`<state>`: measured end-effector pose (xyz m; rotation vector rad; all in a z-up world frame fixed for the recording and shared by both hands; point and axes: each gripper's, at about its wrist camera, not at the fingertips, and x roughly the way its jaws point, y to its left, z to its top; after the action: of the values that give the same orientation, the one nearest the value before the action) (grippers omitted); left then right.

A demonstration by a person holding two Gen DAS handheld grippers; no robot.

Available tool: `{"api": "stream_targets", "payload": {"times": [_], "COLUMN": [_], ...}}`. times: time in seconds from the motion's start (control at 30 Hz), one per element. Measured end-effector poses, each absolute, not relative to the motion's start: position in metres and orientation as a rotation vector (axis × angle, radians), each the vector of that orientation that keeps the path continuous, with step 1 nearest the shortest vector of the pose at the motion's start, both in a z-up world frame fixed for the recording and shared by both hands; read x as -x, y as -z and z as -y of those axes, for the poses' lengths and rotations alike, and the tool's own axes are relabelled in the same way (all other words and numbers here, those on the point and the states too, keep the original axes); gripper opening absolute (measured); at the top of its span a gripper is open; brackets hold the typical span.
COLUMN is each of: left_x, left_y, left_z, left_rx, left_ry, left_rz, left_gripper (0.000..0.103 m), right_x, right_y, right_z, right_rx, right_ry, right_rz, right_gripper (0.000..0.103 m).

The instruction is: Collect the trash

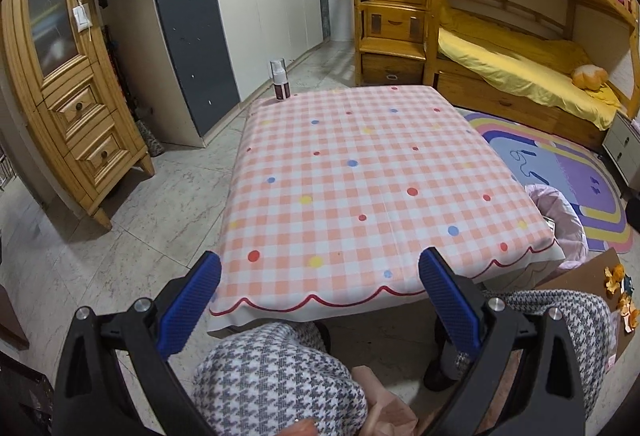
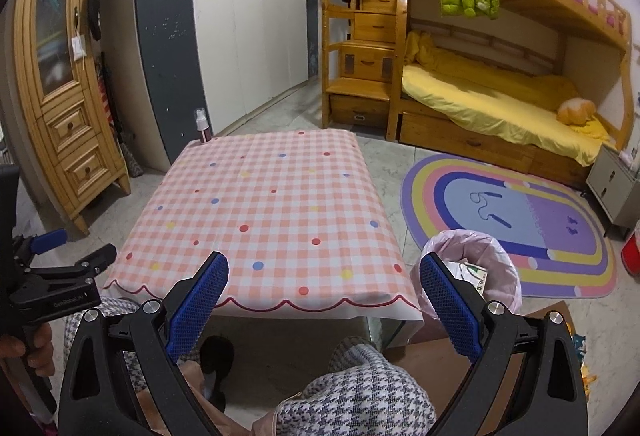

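Both grippers, left (image 1: 320,272) & right (image 2: 323,276), jaws wide apart, nothing held, above table (image 2: 280,204) near edge; bin (image 2: 500,256) w/ pink liner beside table's right corner.

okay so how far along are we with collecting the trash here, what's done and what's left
Done, it seems: the checkered table carries no loose litter, only a spray bottle at its far corner, and the pink-lined bin beside the table already holds some packaging. In hand: nothing; the left tongs and right tongs are both open and empty. Possibly left: orange scraps on the cardboard by the bin.
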<state>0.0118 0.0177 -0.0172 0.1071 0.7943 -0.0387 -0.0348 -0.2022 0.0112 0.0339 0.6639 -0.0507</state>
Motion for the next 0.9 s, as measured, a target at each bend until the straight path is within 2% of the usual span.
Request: {"api": "stream_targets", "payload": {"times": [0.9], "left_x": [-0.0107], "left_y": [0.0141], "left_z": [-0.0091], "left_rx": [-0.115], "left_ry": [0.051], "left_rz": [-0.778], "left_gripper": [0.096], "right_x": [0.0344], "right_y": [-0.0073], "right_z": [0.2078], "right_rx": [-0.041], "right_ry": [0.069], "right_rz": [-0.666], "right_gripper": [0.095]}}
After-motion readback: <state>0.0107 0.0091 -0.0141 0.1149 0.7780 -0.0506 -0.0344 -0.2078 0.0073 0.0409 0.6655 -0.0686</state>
